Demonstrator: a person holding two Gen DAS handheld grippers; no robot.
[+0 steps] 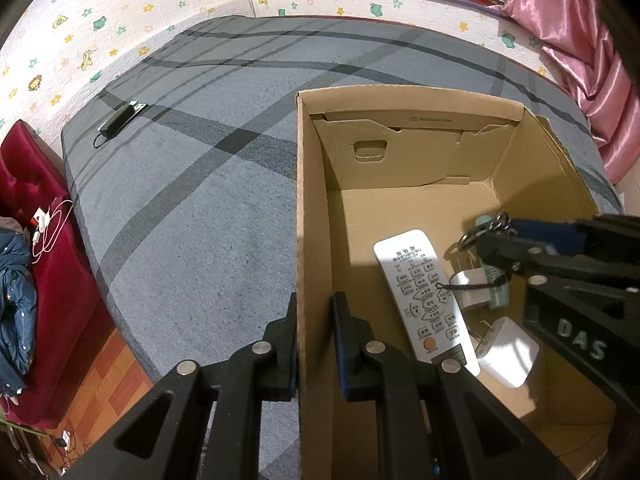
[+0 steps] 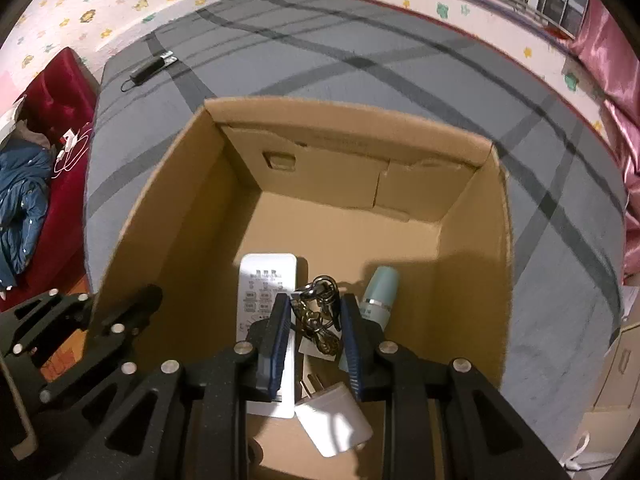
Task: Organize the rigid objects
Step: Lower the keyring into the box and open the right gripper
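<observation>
My right gripper [image 2: 315,322] hangs inside the cardboard box [image 2: 168,184], its fingers set narrow around a bunch of keys [image 2: 318,316]; whether the pads actually pinch the rings or merely flank them I cannot tell. My left gripper [image 1: 316,340] straddles the box's near-left wall, fingers narrow, seemingly steadying it. On the box floor lie a white remote [image 1: 424,292], a white charger [image 2: 334,420] and a pale green tube [image 2: 378,296]. To do this step well, I judge I should lower the keys onto bare cardboard beside the remote, part the fingers fully, then lift straight up so no ring snags. A black device [image 1: 120,120] lies far left on the bed [image 1: 200,200].
</observation>
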